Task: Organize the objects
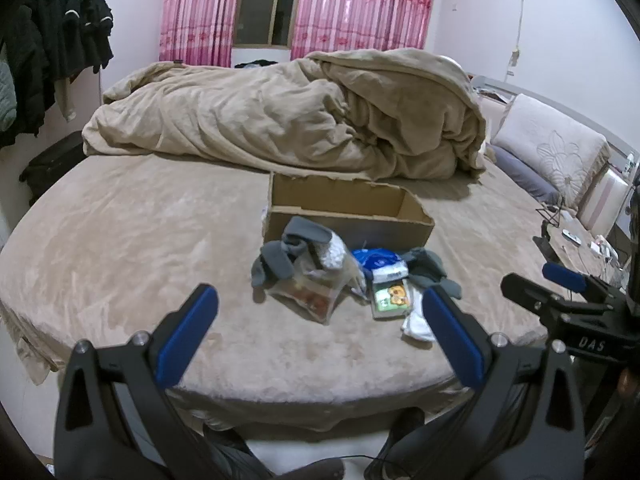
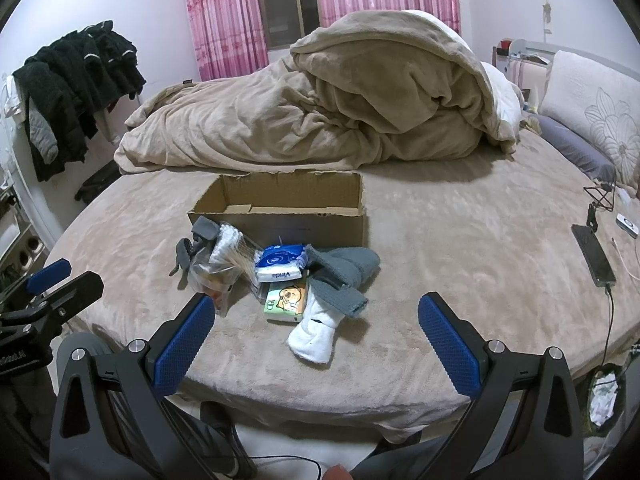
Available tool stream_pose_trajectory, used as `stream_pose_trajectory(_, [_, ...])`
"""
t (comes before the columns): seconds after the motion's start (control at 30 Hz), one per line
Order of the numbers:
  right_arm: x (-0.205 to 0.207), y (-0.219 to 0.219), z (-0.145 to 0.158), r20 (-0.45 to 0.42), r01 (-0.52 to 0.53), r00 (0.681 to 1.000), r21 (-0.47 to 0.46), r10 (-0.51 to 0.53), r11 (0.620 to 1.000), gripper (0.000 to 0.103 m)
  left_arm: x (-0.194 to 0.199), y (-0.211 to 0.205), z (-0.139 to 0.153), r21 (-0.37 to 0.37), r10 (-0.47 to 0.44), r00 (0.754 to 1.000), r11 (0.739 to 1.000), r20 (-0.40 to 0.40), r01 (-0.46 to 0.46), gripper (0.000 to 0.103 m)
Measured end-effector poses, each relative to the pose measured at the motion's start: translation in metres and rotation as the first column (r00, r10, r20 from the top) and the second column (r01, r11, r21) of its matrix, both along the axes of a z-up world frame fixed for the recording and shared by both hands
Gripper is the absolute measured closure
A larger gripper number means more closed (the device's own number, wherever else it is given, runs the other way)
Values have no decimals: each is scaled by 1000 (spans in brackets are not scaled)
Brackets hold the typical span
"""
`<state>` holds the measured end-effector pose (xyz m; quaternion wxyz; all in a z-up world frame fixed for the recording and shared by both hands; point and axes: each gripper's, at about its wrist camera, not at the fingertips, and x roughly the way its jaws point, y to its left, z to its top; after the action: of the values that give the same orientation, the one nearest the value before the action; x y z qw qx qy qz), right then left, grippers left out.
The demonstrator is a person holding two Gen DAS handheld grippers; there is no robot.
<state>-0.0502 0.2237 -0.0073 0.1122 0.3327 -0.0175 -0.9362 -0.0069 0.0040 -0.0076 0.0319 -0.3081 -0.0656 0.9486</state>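
Currently both grippers are spread fully wide and hold nothing. Left gripper [image 1: 320, 312] hovers over the near edge of the bed [image 1: 120, 240], blue pads apart, touching nothing; the pile of loose items sits just beyond its fingertips, roughly centred between them. Right gripper [image 2: 316, 320] likewise wide apart, empty, above the near bed edge, with the pile ahead and slightly left of its middle. Pile contents: clear plastic bag [image 2: 212, 276] on the left with a grey sock [image 1: 276, 260] draped on it, blue-white tissue pack [image 2: 280, 266] in the middle, green cartoon packet [image 2: 286, 300] nearer, partly under the tissue pack, grey cloth [image 2: 344, 268] to the right, white sock [image 2: 312, 340] nearest, its upper end under the grey cloth. Open cardboard box [image 2: 280, 224] stands right behind the pile, farther from both grippers, looks empty inside. Rumpled beige blanket [image 2: 320, 120] lies heaped at the far side of the bed. Phone [image 2: 594, 256] on a cable lies far right on the bed, well apart from the pile.
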Motion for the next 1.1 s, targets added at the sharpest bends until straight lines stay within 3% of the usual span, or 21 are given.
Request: stream_pose_trajectory(1.1, [-1,1,-1,3,-1,1000,-2,1,1000,0,-5,3,-1,-14,-4,1000,1000,-3,4,0])
